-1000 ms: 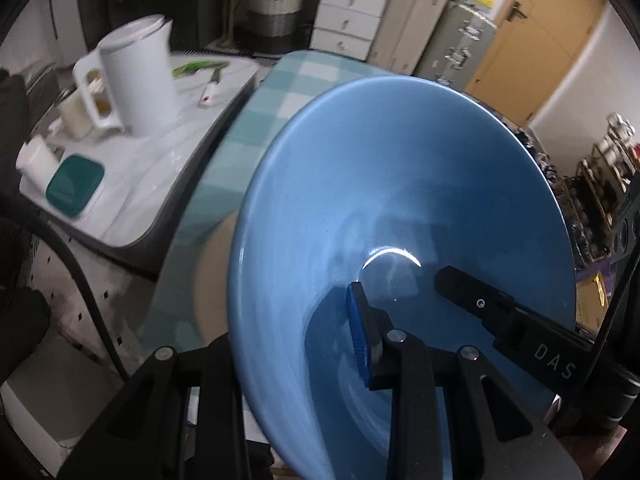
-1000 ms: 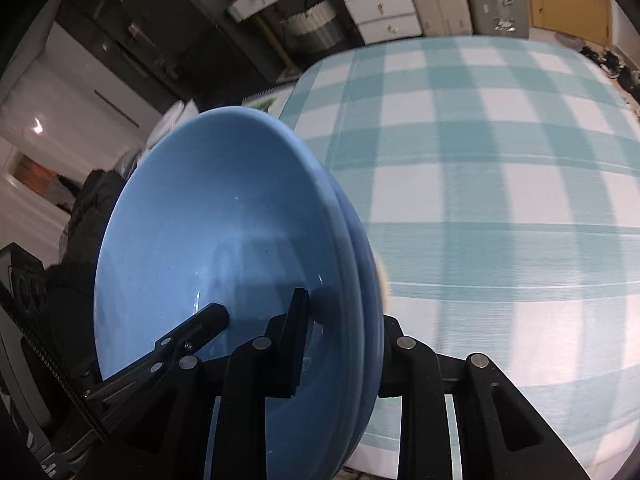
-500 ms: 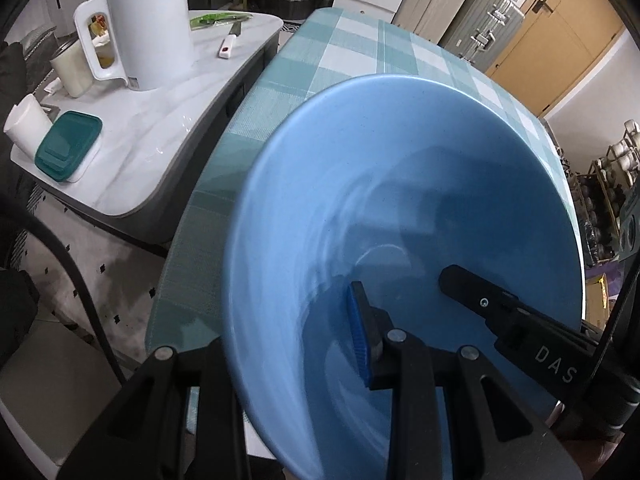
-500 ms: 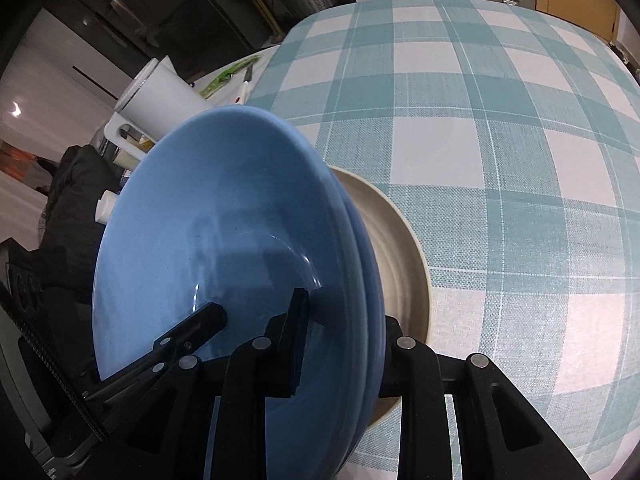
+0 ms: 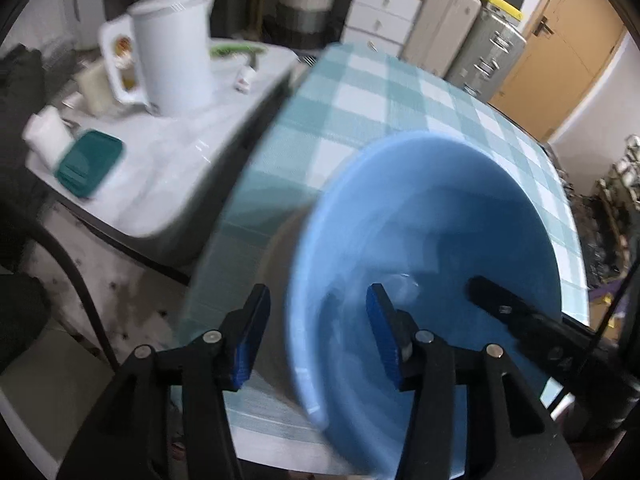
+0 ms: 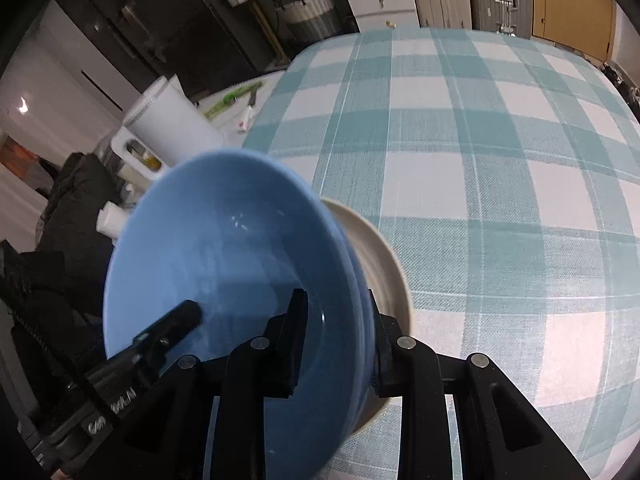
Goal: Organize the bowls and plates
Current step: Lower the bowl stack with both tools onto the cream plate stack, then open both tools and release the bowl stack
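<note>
Two nested blue bowls [image 6: 224, 256] tilt over a beige plate [image 6: 380, 256] near the table's left edge; I cannot tell whether they rest on it. My right gripper [image 6: 338, 344] is shut on their near rim, one finger inside and one outside. In the left wrist view the blue bowls [image 5: 440, 240] fill the lower right, with the beige plate [image 5: 276, 268] showing behind them. My left gripper [image 5: 316, 338] straddles the rim there and its jaws are opening. Neither of its blue pads [image 5: 250, 340] presses on the bowl.
The table wears a teal and white checked cloth [image 6: 480, 160]. Left of it is a white side counter [image 5: 168, 168] with a white kettle [image 5: 172, 48] and a teal-lidded box [image 5: 88, 160]. Drawers, suitcases and a door stand behind.
My left gripper's jaws have spread and let go of the bowl rim. The bowls have come down over the beige plate, still held by my right gripper.
</note>
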Available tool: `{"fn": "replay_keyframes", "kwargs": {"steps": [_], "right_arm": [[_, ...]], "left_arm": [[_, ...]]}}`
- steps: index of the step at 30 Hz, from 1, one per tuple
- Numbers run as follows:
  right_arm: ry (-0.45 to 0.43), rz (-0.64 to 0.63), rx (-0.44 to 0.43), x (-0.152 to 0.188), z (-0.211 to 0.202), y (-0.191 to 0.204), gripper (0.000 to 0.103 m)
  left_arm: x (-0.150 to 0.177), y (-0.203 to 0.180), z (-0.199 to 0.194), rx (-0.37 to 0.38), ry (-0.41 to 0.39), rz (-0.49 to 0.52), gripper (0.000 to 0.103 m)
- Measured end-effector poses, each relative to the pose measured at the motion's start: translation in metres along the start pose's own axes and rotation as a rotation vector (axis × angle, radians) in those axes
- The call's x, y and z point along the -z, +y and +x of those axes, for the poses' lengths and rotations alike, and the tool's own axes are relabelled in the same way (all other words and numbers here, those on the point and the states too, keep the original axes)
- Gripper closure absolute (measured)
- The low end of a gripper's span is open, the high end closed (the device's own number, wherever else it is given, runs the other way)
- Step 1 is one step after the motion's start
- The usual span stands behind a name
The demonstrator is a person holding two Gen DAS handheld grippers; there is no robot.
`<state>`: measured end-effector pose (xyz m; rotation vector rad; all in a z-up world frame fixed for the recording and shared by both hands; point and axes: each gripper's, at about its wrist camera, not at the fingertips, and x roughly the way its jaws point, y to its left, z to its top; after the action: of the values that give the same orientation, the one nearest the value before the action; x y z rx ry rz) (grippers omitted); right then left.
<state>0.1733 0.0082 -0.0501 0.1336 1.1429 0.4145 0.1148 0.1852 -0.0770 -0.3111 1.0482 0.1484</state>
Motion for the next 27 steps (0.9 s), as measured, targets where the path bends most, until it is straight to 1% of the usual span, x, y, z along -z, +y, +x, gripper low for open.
{"fn": "replay_keyframes", "kwargs": {"steps": [1,2,3,4,6,7,8,10,11,12,13,14,15,16,18,19,21,22,23,24,26,27], "right_arm": [[-0.030,-0.023,0.000,0.001,-0.009,-0.001,0.075],[-0.058,-0.051,0.000,0.002,-0.017,0.000,0.066],[-0.084,-0.072,0.012,0.002,-0.025,-0.001,0.056],[-0.104,-0.085,0.018,0.003,-0.031,-0.001,0.052],[-0.159,-0.122,0.027,0.006,-0.047,-0.001,0.051],[-0.185,-0.137,0.024,0.009,-0.055,-0.003,0.051],[-0.220,-0.156,0.010,0.014,-0.065,-0.004,0.050],[-0.296,-0.198,-0.021,0.028,-0.085,-0.010,0.042],[-0.332,-0.212,-0.027,0.035,-0.092,-0.013,0.033],[-0.372,-0.228,-0.028,0.044,-0.100,-0.017,0.023],[-0.417,-0.246,-0.026,0.054,-0.109,-0.022,0.020],[-0.472,-0.271,-0.019,0.064,-0.117,-0.026,0.018],[-0.504,-0.289,-0.011,0.072,-0.121,-0.029,0.016],[-0.533,-0.306,-0.002,0.080,-0.125,-0.034,0.015],[-0.560,-0.310,0.009,0.090,-0.132,-0.041,0.014],[-0.564,-0.307,0.009,0.092,-0.134,-0.044,0.013],[-0.574,-0.316,-0.002,0.101,-0.140,-0.052,0.011],[-0.586,-0.314,0.012,0.104,-0.142,-0.055,0.009],[-0.621,-0.307,0.044,0.111,-0.147,-0.060,0.003],[-0.654,-0.303,0.059,0.117,-0.152,-0.064,0.001],[-0.726,-0.296,0.082,0.126,-0.158,-0.072,0.001],[-0.737,-0.286,0.084,0.127,-0.159,-0.076,0.001]], "left_arm": [[0.001,0.001,-0.005,-0.018,-0.026,0.009,0.052],[0.002,0.001,-0.009,-0.032,-0.042,0.018,0.052],[0.003,0.002,-0.015,-0.039,-0.061,0.024,0.052],[0.005,0.002,-0.022,-0.036,-0.090,0.026,0.051],[0.008,0.000,-0.035,-0.046,-0.142,0.037,0.051],[0.012,-0.001,-0.046,-0.054,-0.188,0.039,0.050],[0.013,-0.001,-0.050,-0.053,-0.210,0.038,0.049],[0.021,-0.002,-0.068,-0.021,-0.285,0.030,0.045],[0.027,-0.005,-0.077,-0.002,-0.319,0.030,0.043],[0.030,-0.007,-0.080,0.006,-0.330,0.035,0.039],[0.034,-0.013,-0.086,0.013,-0.352,0.050,0.033],[0.039,-0.019,-0.092,0.016,-0.376,0.063,0.028],[0.045,-0.028,-0.098,0.019,-0.412,0.087,0.023],[0.050,-0.035,-0.104,0.021,-0.441,0.109,0.022],[0.058,-0.045,-0.114,0.030,-0.487,0.142,0.020],[0.064,-0.052,-0.119,0.035,-0.518,0.160,0.015],[0.070,-0.060,-0.125,0.039,-0.550,0.177,0.007],[0.072,-0.064,-0.126,0.040,-0.563,0.184,0.006],[0.074,-0.066,-0.128,0.038,-0.573,0.189,0.006],[0.076,-0.070,-0.129,0.034,-0.585,0.197,0.005],[0.080,-0.079,-0.130,0.014,-0.603,0.218,0.005],[0.082,-0.083,-0.131,0.007,-0.613,0.233,0.005]]}}
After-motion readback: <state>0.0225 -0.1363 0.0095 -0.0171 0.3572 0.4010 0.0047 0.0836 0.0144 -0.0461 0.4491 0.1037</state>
